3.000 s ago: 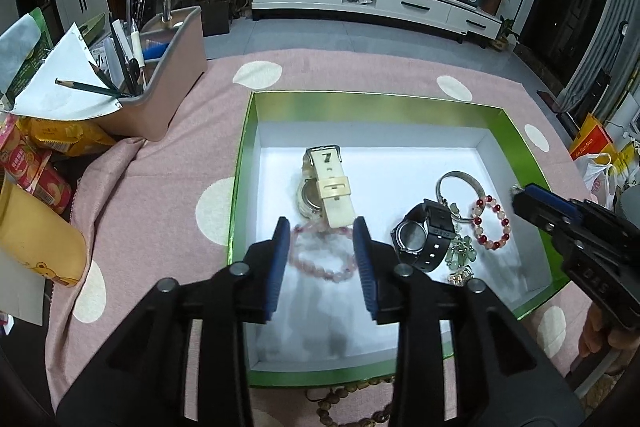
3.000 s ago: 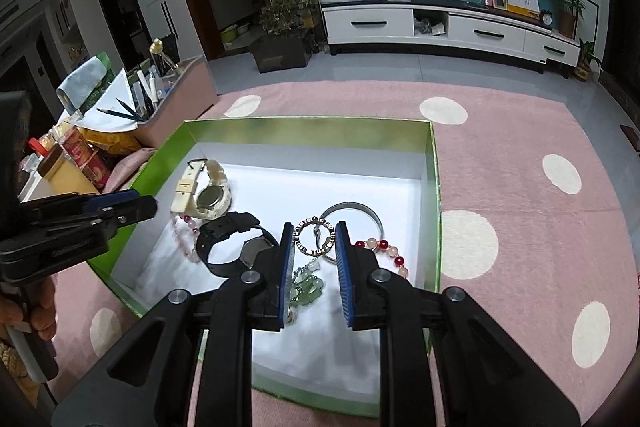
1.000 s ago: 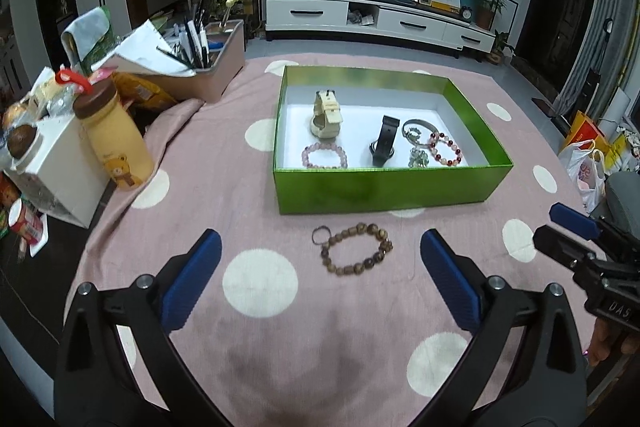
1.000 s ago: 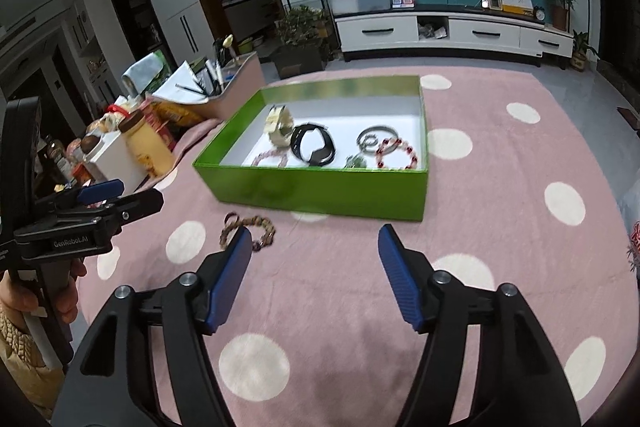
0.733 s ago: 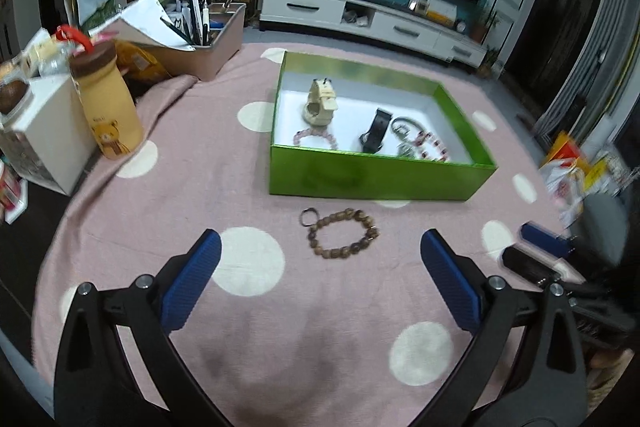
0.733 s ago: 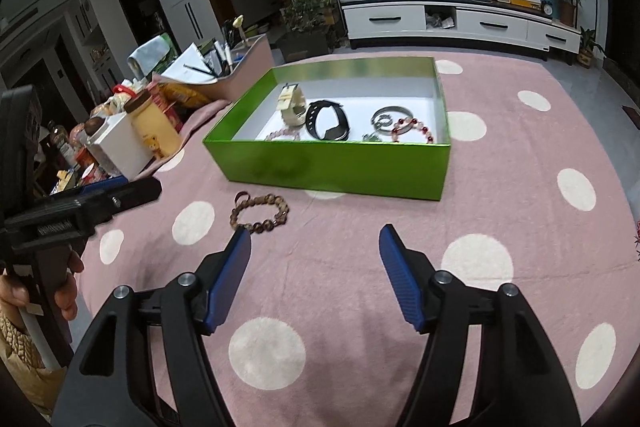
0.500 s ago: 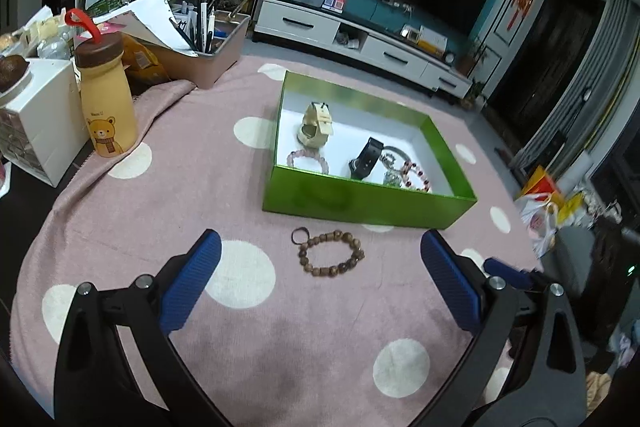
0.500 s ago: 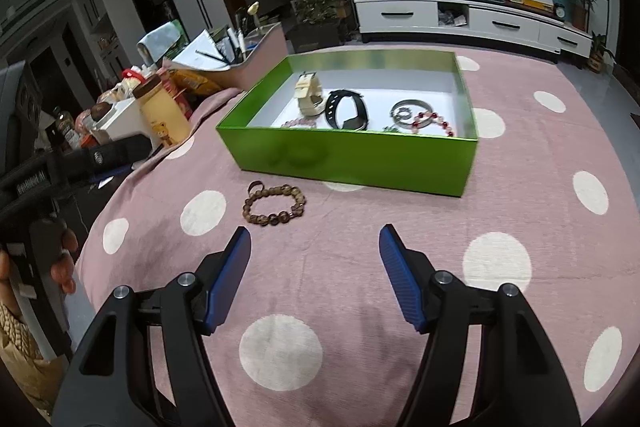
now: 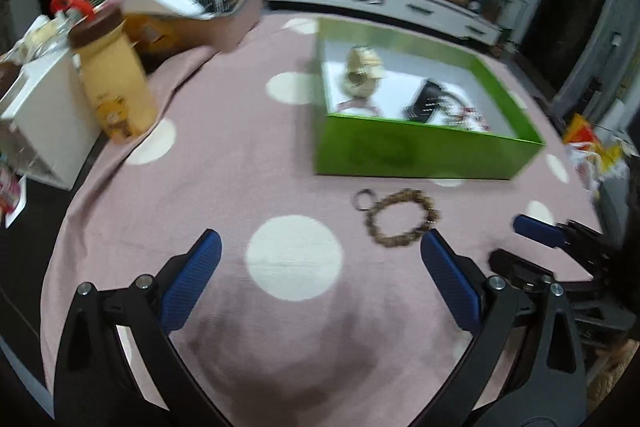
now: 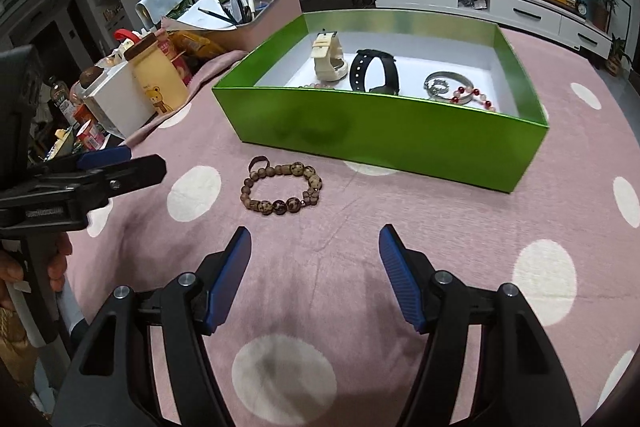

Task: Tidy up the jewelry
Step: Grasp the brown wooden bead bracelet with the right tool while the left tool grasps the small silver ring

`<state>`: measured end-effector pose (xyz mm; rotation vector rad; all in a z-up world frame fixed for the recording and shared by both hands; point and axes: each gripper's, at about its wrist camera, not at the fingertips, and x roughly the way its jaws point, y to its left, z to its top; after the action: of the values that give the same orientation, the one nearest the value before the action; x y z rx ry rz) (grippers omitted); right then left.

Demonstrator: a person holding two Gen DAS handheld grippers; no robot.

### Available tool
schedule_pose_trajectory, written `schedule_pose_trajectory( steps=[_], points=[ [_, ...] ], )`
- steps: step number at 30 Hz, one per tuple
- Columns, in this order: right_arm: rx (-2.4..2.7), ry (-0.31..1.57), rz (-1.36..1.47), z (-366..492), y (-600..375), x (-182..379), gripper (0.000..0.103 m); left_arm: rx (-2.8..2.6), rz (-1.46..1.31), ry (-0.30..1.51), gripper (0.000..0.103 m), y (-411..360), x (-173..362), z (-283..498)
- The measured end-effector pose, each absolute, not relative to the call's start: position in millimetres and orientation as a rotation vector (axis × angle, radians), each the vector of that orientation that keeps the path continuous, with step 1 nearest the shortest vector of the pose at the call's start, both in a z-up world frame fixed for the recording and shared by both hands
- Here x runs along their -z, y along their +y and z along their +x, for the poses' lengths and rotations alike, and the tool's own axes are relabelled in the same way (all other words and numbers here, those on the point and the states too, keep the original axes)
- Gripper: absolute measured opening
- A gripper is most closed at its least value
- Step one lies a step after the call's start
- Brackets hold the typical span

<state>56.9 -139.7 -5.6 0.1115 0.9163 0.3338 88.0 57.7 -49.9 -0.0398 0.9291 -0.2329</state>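
Note:
A brown wooden bead bracelet (image 10: 281, 188) lies on the pink dotted cloth in front of the green box (image 10: 384, 131); it also shows in the left wrist view (image 9: 402, 217), near the box (image 9: 420, 155). Inside the box are a cream watch (image 10: 328, 57), a black watch (image 10: 374, 71), a silver bangle (image 10: 446, 83) and a red bead bracelet (image 10: 474, 97). My right gripper (image 10: 314, 259) is open and empty, just short of the bead bracelet. My left gripper (image 9: 320, 267) is open and empty, left of the bracelet.
A yellow bear bottle (image 9: 112, 83), a white box (image 9: 36, 115) and a pink organizer with pens and papers (image 9: 216, 11) stand at the left. Snack packets lie beside them. The left gripper shows from the side in the right wrist view (image 10: 100, 179).
Both grippers have pulled back out of the box and opened wide. Over the last second they have dropped lower and closer to the bead bracelet on the cloth.

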Motion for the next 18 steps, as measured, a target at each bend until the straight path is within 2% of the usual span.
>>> schedule_pose_trajectory(
  steps=[7, 12, 16, 18],
  points=[
    [-0.338, 0.925, 0.089, 80, -127, 18, 0.043, 0.216, -0.019, 0.953, 0.101, 51, 70, 106],
    [-0.320, 0.931, 0.052, 101, -116, 26, 0.038, 0.231, -0.012, 0.955, 0.090, 51, 75, 114],
    [-0.307, 0.952, -0.021, 116, -103, 35, 0.028, 0.242, 0.007, 0.953, 0.081, 51, 76, 117],
    [-0.296, 0.960, -0.081, 119, -95, 39, 0.023, 0.247, 0.016, 0.953, 0.081, 50, 78, 118]
  ],
)
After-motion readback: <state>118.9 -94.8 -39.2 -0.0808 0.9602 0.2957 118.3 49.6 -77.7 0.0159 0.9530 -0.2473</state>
